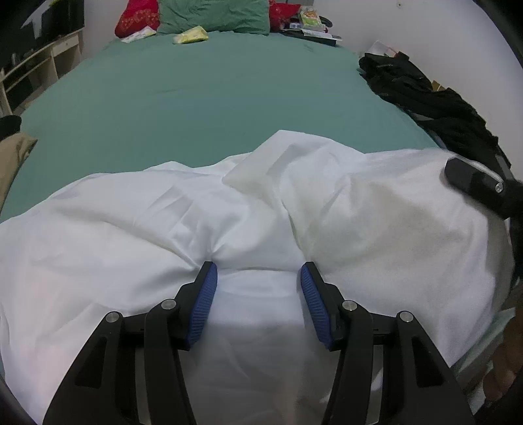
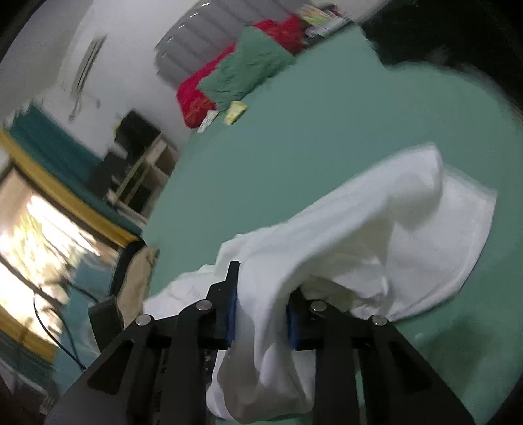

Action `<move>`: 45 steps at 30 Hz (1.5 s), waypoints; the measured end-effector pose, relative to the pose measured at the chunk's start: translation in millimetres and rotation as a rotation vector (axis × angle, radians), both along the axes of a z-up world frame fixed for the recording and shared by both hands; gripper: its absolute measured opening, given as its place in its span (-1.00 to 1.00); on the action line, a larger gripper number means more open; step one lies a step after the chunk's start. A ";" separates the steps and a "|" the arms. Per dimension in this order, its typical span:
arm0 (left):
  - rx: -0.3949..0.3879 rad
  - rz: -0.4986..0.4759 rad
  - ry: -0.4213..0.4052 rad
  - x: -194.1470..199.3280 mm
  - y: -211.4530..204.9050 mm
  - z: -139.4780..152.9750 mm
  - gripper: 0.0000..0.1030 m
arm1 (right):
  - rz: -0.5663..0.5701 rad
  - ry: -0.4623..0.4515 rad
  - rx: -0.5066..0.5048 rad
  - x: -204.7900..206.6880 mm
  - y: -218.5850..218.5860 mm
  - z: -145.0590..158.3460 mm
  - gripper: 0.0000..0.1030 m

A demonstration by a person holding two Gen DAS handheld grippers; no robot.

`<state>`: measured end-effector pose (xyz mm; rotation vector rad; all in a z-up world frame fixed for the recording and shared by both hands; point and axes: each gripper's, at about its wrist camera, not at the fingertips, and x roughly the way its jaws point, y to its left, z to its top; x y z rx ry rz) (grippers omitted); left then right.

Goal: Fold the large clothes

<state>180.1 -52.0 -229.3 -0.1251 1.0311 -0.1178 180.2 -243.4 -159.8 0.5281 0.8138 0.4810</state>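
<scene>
Garment (image 1: 163, 222), white, crumpled on near end of green bed (image 1: 196, 98); left gripper (image 1: 258, 294) jaws apart, pressed down on cloth, not pinching; right gripper (image 2: 260, 314) clamped on a bunched fold, lifted off the bed; black clothes (image 1: 425, 98) heaped at right edge.

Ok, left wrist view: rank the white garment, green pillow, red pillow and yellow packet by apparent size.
1. white garment, though nearness inflates it
2. green pillow
3. red pillow, partly cut off
4. yellow packet
</scene>
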 end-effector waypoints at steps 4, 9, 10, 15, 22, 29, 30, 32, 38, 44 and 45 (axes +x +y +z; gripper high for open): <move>-0.099 -0.029 0.008 -2.5 19.5 12.1 0.09 | 0.051 -0.062 -0.162 -3.3 37.3 28.5 -0.54; -0.115 -0.033 -0.077 -27.7 65.1 52.2 0.09 | 0.106 -0.113 -0.336 -8.3 86.2 48.2 -0.54; -0.112 -0.031 -0.087 -32.1 74.9 58.1 0.09 | 0.120 -0.120 -0.363 -8.9 95.9 49.9 -0.54; -0.085 0.038 -0.103 -56.6 154.6 77.1 0.09 | 0.227 -0.145 -0.474 -17.8 156.2 47.4 -0.54; -0.087 0.184 -0.095 -79.9 255.2 72.9 0.09 | 0.460 -0.066 -0.429 -29.8 242.1 11.8 -0.54; -0.154 0.278 -0.110 -90.6 297.9 71.3 0.09 | 0.828 0.002 -0.396 -68.7 307.5 -18.2 -0.14; -0.165 0.282 -0.117 -89.8 298.7 72.2 0.09 | 0.863 0.002 -0.398 -74.5 312.4 -20.6 -0.14; -0.192 0.277 -0.139 -92.1 302.6 75.6 0.09 | 0.912 -0.017 -0.396 -87.1 311.5 -20.4 -0.13; -0.277 0.184 -0.122 -66.3 269.9 63.2 0.19 | 0.839 -0.081 -0.411 -96.8 259.4 5.1 -0.08; -0.226 0.005 0.098 -25.8 209.8 13.2 0.19 | 0.527 -0.076 -0.426 -65.2 151.4 17.9 0.03; -0.209 -0.007 0.129 -23.6 204.4 6.4 0.17 | 0.484 -0.067 -0.430 -60.0 137.1 15.0 0.04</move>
